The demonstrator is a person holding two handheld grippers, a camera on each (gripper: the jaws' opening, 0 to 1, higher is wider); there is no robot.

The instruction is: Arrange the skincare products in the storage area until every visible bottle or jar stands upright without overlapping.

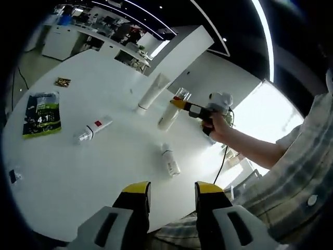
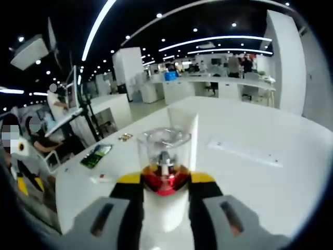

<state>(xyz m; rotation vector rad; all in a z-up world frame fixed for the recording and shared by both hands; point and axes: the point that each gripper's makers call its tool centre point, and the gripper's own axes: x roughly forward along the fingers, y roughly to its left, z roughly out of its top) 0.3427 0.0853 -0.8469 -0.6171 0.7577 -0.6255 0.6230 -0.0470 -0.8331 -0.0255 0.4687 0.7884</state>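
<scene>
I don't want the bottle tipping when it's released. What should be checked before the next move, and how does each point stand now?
1. Right gripper closed on the clear-capped bottle: ok.
2. Bottle upright on the table: looks ok; its base contact cannot tell.
3. Clear of the upright tube beside it: ok, a gap shows.
4. Left gripper free for the next pick: ok, open with nothing between the jaws.
5. All products upright: not ok; the red-labelled tube and the small bottle lie flat.
</scene>
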